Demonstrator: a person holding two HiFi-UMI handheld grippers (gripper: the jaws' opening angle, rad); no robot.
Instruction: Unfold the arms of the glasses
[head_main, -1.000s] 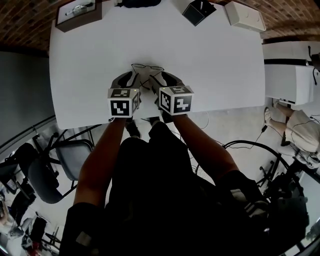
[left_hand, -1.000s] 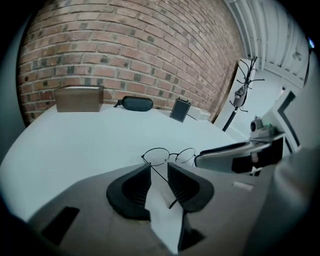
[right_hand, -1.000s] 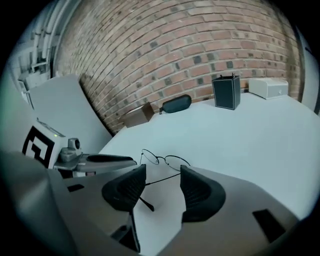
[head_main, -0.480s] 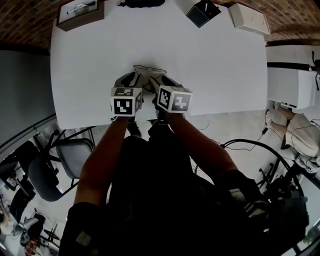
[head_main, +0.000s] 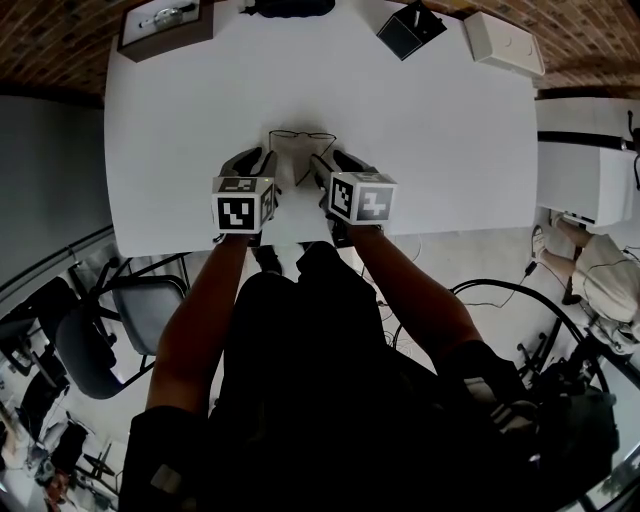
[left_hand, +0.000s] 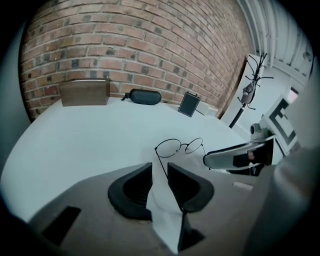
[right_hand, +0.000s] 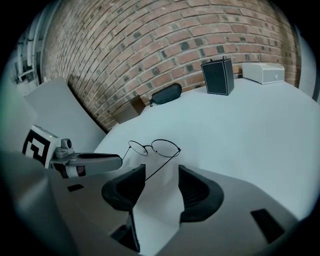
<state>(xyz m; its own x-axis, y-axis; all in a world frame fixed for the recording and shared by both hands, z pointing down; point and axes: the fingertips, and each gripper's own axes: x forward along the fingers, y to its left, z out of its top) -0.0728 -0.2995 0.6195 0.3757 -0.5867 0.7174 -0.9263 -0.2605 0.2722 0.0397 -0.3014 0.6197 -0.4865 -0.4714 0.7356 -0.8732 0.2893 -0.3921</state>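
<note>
Lying on the tabletop (head_main: 430, 130) at twelve o'clock of both tools, the glasses (head_main: 302, 137) have one arm loose inside the spread left tool (left_hand: 159, 172) and another inside the just-opened right tool (right_hand: 161, 175), so withdrawing sideways could snag them.
</note>
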